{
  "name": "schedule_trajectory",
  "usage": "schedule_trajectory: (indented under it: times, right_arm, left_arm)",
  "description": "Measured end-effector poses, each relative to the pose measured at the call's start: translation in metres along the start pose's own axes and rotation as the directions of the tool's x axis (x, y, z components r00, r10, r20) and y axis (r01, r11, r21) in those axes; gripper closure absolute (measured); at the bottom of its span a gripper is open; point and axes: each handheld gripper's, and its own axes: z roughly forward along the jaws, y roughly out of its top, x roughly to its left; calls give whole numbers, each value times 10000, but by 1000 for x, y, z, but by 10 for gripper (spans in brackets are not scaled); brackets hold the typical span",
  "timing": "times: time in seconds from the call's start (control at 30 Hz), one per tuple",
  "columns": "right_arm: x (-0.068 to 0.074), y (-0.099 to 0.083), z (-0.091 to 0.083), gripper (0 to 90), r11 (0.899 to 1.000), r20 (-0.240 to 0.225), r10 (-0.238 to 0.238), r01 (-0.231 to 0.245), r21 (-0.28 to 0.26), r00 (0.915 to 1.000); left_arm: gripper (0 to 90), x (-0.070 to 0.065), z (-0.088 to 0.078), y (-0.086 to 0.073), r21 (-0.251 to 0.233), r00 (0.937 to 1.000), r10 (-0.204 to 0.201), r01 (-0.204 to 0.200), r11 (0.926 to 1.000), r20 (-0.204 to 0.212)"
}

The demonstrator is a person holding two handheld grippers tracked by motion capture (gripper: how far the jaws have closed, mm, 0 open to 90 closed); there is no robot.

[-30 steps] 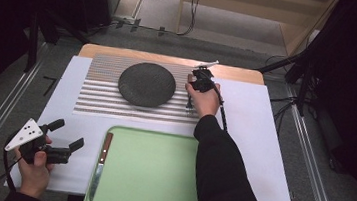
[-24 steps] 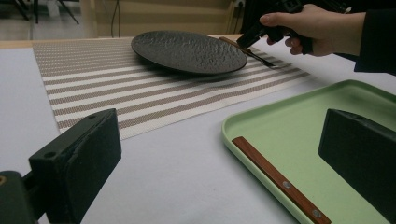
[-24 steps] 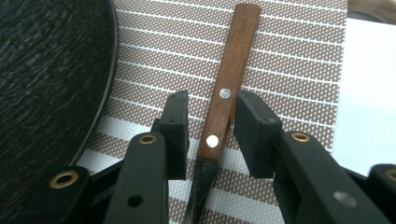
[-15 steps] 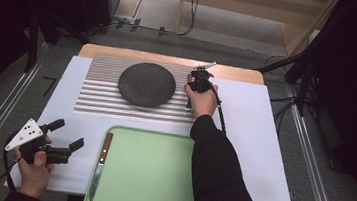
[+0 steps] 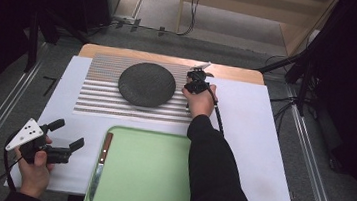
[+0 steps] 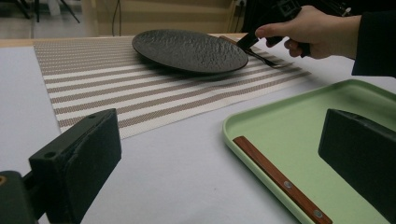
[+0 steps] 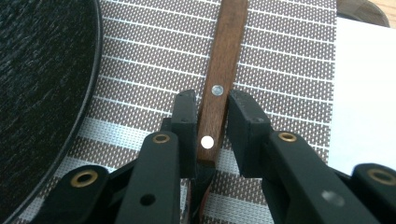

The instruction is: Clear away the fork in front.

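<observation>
We judge the wooden-handled fork [image 7: 219, 88] stiff and light, our right gripper [image 7: 211, 122] pinching its riveted handle, while the left gripper [image 6: 219, 154] jaws stand spread.

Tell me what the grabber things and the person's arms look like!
Both grippers are black with two blocky jaws. The left gripper carries a grey three-cornered plate; the right gripper has brass-ringed holes and trails a black cable. The right arm wears a dark long sleeve.
</observation>
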Motion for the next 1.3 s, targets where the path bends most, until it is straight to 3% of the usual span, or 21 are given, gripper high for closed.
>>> schedule_trajectory:
  times: [0.13, 0.27, 0.5, 0.7, 1.03, 1.3]
  right_arm:
    - [-1, -1, 0, 755, 9999, 1, 105, -105, -86, 9999]
    - [1, -2, -1, 759, 9998, 156, -120, 123, -180, 9998]
    - [-6, -5, -4, 761, 9997, -328, -80, 72, -248, 9994]
    - [-10, -9, -9, 762, 9975, -349, -359, 337, -625, 9987]
    - [-16, -14, -22, 762, 9919, -679, -409, 323, -1232, 9968]
    - [-18, -15, -35, 762, 9809, -864, -462, 288, -1925, 9952]
  left_arm:
    - [0, 0, 0, 0, 4, 10000, -1, 1, 10000, -1]
    - [0, 0, 0, 0, 10, 10000, 8, -8, 10000, -9]
    - [0, 0, 0, 0, 11, 10000, 10, -10, 10000, -4]
    - [0, 0, 0, 0, 52, 10000, 53, -53, 10000, -34]
    - [0, 0, 1, 0, 42, 10000, 85, -85, 10000, -7]
    - [0, -1, 1, 0, 34, 10000, 90, -90, 10000, -8]
